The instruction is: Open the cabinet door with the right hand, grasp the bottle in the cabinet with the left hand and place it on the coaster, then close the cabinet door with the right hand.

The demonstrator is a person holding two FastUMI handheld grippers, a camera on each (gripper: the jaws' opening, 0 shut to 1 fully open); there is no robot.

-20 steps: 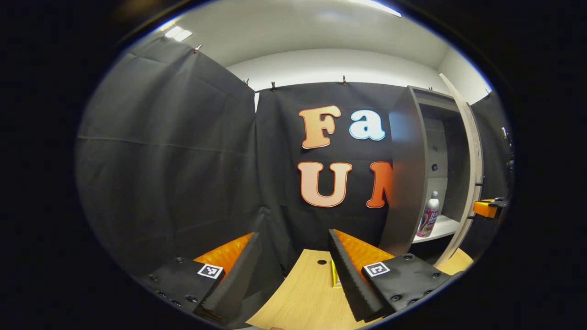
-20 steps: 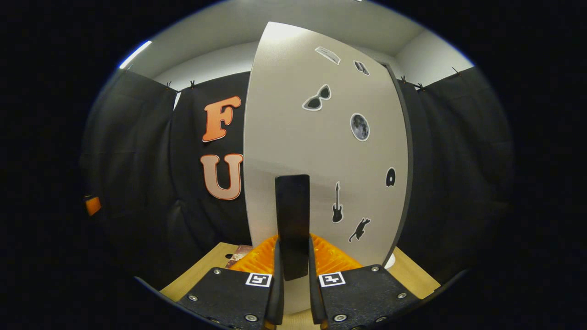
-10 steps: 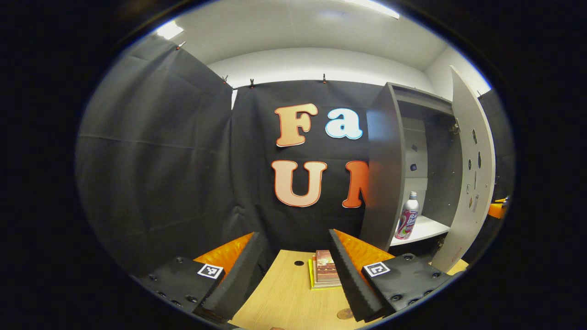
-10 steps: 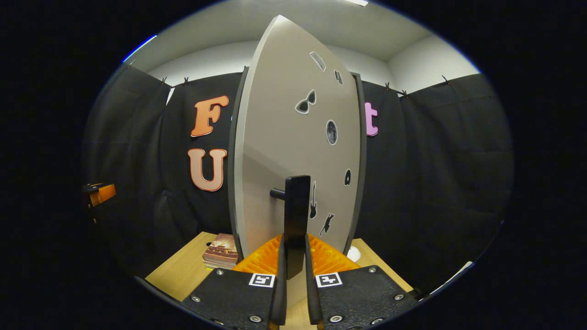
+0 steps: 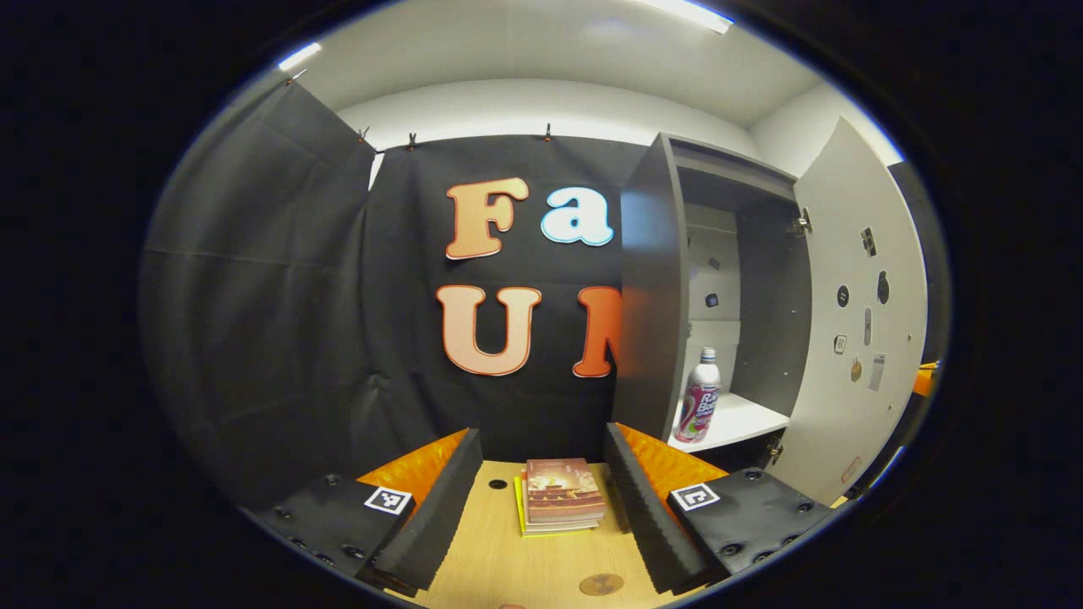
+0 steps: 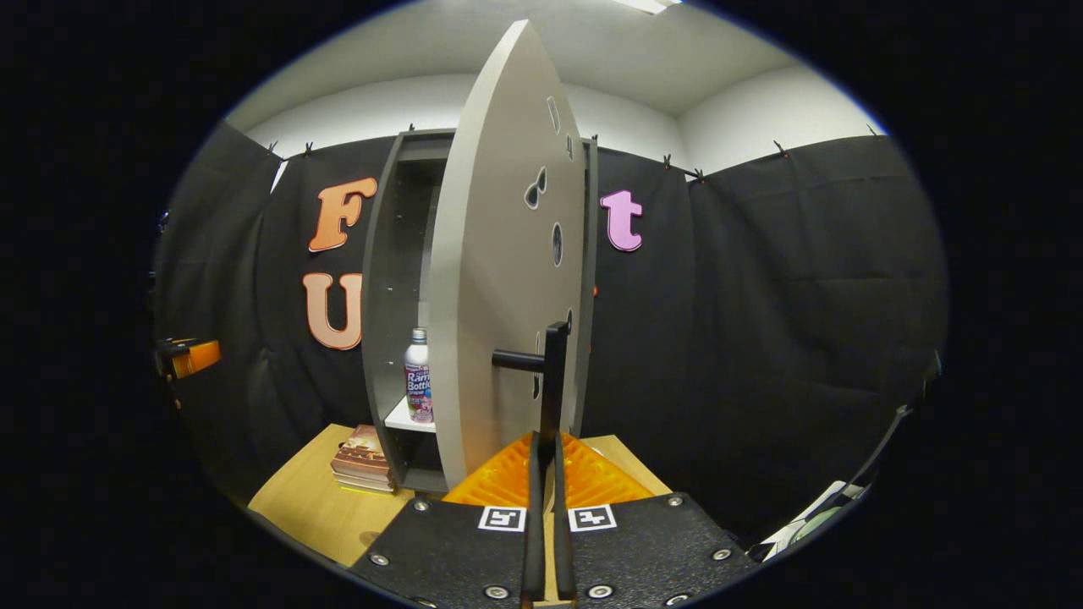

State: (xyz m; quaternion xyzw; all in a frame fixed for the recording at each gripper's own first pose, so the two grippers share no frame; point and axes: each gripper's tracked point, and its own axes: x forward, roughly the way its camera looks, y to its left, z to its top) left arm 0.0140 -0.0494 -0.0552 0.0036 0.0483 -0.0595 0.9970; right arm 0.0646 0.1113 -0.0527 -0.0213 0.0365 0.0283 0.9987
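Gripping the door handle [image 6: 548, 372], right tool [image 6: 547, 507] has cabinet door [image 6: 499, 279] swung open. Bottle [image 5: 698, 408] stands on cabinet shelf, right of frame; left tool [image 5: 537, 499] spread, empty. Coaster [image 5: 601, 584] bottom centre: grasp, placing, closing remain.

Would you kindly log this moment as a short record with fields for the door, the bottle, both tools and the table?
cabinet door: swung open, stickers on its front
door handle: held between the right tool's fingers
right tool: shut on the door handle
left tool: open, holding nothing, above the table
bottle: upright on the cabinet shelf, untouched
coaster: on the table, bare
books: stacked on the table, beyond the coaster
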